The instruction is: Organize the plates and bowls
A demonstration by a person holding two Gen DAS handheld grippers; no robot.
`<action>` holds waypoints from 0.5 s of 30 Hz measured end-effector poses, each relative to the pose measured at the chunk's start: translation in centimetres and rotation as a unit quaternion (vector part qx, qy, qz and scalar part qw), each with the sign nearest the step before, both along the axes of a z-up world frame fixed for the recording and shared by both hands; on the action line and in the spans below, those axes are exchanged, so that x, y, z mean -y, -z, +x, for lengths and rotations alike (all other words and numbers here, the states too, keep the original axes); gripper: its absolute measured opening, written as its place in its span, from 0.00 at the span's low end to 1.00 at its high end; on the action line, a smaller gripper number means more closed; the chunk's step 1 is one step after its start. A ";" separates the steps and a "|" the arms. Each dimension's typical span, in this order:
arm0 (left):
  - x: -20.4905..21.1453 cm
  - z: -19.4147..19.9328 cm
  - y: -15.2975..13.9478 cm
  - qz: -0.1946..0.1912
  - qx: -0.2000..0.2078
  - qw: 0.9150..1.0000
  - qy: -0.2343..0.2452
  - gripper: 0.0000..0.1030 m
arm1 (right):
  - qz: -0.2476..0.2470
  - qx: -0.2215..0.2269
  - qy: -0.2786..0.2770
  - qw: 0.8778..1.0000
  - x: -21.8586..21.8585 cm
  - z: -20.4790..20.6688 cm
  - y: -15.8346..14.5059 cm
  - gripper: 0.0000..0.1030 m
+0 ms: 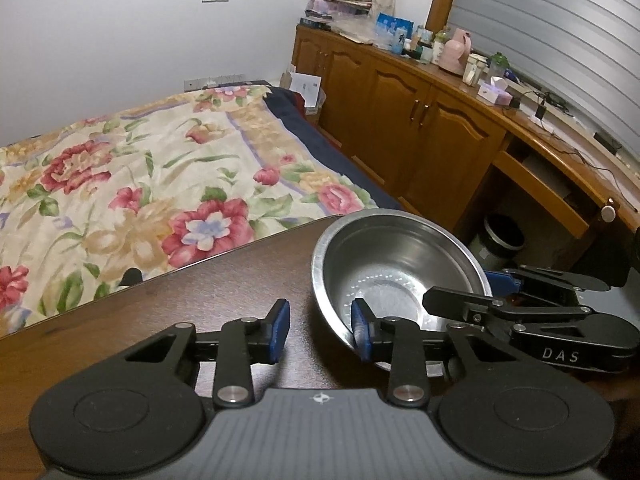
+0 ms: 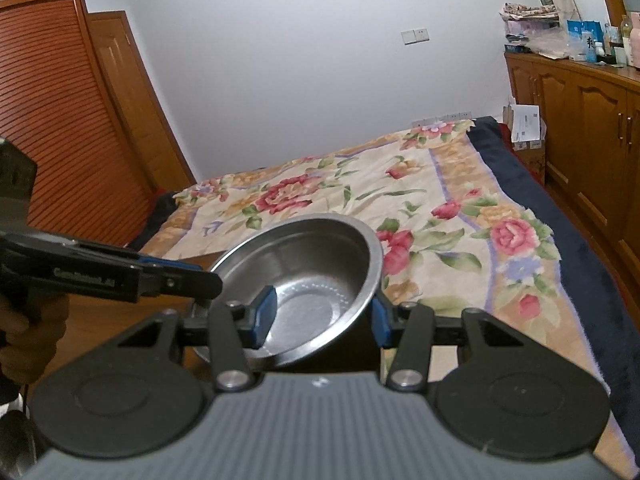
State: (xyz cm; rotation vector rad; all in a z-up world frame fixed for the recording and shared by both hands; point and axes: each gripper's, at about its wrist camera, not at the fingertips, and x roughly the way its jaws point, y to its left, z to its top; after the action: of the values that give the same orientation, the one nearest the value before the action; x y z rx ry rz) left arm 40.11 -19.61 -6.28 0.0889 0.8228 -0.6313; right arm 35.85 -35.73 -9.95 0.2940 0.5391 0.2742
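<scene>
A steel bowl (image 1: 396,276) sits empty at the right end of the dark wooden table (image 1: 192,304). My left gripper (image 1: 320,328) is open and straddles the bowl's near-left rim, its right pad inside the bowl and its left pad over the table. My right gripper (image 1: 464,290) comes in from the right, one finger over the bowl's inside and one outside the rim. In the right wrist view the bowl (image 2: 304,276) looks tilted. There the right gripper (image 2: 320,316) is open wide, left pad inside, right pad outside the rim. The left gripper (image 2: 208,280) reaches the bowl's left rim.
A bed with a floral cover (image 1: 152,184) lies just beyond the table. Wooden cabinets (image 1: 400,112) with a cluttered top run along the right wall, with a dark bin (image 1: 500,236) under the desk. A slatted wooden wardrobe (image 2: 60,120) stands on the left. A hand (image 2: 24,328) holds the left gripper.
</scene>
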 end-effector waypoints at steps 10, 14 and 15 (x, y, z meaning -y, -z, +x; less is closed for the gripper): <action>-0.6 -0.2 -0.3 0.002 -0.005 1.000 0.000 0.19 | 0.016 -0.021 -0.003 1.000 0.1 0.2 0.0 0.26; -1.1 -1.3 -1.8 -0.006 0.006 1.000 0.004 0.18 | 0.016 -0.015 -0.005 1.000 -0.1 -0.4 -1.0 0.25; -1.2 -1.6 -2.1 -0.006 0.010 1.000 0.004 0.18 | 0.015 -0.011 -0.005 1.000 -0.1 -0.5 -1.4 0.25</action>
State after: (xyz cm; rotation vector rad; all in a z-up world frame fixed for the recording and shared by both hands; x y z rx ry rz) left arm 38.49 -18.45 -4.19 0.0879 0.7988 -0.6427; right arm 35.30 -35.62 -8.59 0.3235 0.5586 0.2892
